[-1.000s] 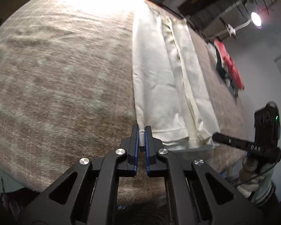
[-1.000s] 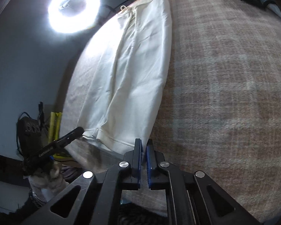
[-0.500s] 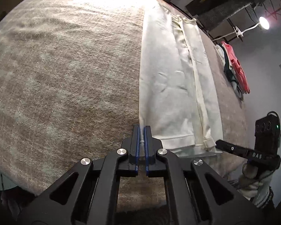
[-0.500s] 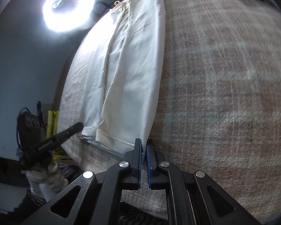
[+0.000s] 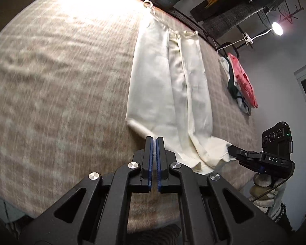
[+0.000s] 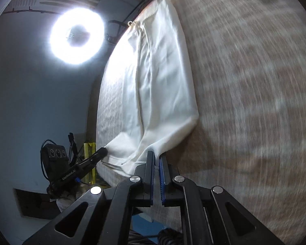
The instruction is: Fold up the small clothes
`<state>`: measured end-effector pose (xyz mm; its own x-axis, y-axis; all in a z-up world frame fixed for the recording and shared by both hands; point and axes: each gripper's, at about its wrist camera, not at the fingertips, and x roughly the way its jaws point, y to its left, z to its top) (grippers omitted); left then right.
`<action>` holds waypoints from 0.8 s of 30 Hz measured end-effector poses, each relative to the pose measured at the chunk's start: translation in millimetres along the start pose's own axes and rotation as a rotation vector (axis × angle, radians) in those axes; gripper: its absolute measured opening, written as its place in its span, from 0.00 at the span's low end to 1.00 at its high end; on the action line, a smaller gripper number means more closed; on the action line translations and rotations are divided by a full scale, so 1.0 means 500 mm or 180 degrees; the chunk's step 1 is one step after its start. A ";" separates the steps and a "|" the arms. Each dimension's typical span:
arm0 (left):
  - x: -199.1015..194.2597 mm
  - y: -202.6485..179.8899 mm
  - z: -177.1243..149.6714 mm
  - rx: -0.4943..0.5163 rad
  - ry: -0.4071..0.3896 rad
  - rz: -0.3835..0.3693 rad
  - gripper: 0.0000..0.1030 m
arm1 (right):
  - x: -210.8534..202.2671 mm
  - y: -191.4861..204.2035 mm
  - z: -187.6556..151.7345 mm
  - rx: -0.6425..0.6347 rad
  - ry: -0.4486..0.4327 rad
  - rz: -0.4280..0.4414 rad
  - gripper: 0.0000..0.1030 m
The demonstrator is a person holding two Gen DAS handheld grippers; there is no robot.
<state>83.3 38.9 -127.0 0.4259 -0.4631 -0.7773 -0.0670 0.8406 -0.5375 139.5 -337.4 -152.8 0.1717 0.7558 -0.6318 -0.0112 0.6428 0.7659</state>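
Note:
A cream pair of trousers (image 5: pixel 169 85) lies lengthwise on the plaid-covered table (image 5: pixel 51 81), waistband with drawstring at the far end. My left gripper (image 5: pixel 154 140) is shut on the near hem's left corner and lifts it off the table. My right gripper (image 6: pixel 156 156) is shut on the hem's right corner of the trousers (image 6: pixel 159 77); it also shows in the left wrist view (image 5: pixel 232 150), pinching the cloth. The near end of the trousers is raised and curling back.
A pile of red, white and dark clothes (image 5: pixel 240 81) lies at the table's far right. A ring light (image 6: pixel 77 38) glares at the left. A small lamp (image 5: pixel 277 28) and shelves stand behind the table.
Both grippers have lifted the hem corners and carried them forward over the trousers. The near end has come off the table and is curling toward the waistband.

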 end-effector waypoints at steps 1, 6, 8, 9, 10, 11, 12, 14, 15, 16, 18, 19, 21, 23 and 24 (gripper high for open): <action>0.000 -0.001 0.008 -0.0002 -0.0014 -0.0001 0.01 | -0.002 0.004 0.013 -0.0021 -0.0022 -0.0006 0.02; 0.017 -0.006 0.055 -0.0008 -0.0055 0.0010 0.01 | 0.000 0.010 0.067 -0.0076 -0.0081 -0.0069 0.02; 0.032 -0.007 0.076 -0.0009 -0.0045 0.0036 0.01 | 0.013 0.019 0.082 -0.0057 -0.0089 -0.0096 0.02; 0.042 -0.008 0.088 -0.0008 -0.0038 0.0062 0.01 | 0.017 0.017 0.093 -0.0051 -0.0089 -0.0116 0.02; 0.050 -0.009 0.097 0.0000 -0.0031 0.0081 0.01 | 0.022 0.015 0.100 -0.0050 -0.0087 -0.0142 0.02; 0.058 -0.010 0.105 0.0015 -0.0025 0.0110 0.01 | 0.032 0.016 0.107 -0.0049 -0.0091 -0.0177 0.02; 0.066 -0.010 0.111 0.0026 -0.0026 0.0150 0.01 | 0.040 0.018 0.113 -0.0046 -0.0094 -0.0204 0.02; 0.080 -0.007 0.121 0.0039 -0.0031 0.0218 0.01 | 0.053 0.009 0.125 -0.0020 -0.0103 -0.0248 0.02; 0.087 -0.005 0.125 0.0036 -0.0034 0.0232 0.01 | 0.056 0.004 0.130 0.0005 -0.0105 -0.0249 0.02; 0.090 -0.003 0.126 0.0026 -0.0035 0.0243 0.01 | 0.058 0.000 0.133 0.0029 -0.0106 -0.0241 0.02; 0.090 0.000 0.130 0.0003 -0.0098 0.0287 0.02 | 0.059 -0.002 0.140 0.0040 -0.0129 -0.0281 0.12; 0.086 0.002 0.133 0.0006 -0.0133 0.0328 0.04 | 0.058 -0.001 0.144 0.0038 -0.0144 -0.0284 0.18; 0.073 0.000 0.135 0.0049 -0.0241 0.0314 0.20 | 0.050 0.003 0.146 0.0005 -0.0197 -0.0260 0.28; 0.057 -0.011 0.132 0.0188 -0.0335 0.0307 0.21 | 0.044 0.017 0.145 -0.0144 -0.0224 -0.0296 0.27; 0.053 -0.016 0.130 0.0253 -0.0347 0.0321 0.21 | 0.044 0.024 0.143 -0.0215 -0.0212 -0.0313 0.26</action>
<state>153.9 37.9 -122.0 0.5163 -0.3456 -0.7836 -0.0448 0.9028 -0.4277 213.3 -322.0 -149.2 0.2401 0.6803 -0.6925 -0.0569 0.7220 0.6896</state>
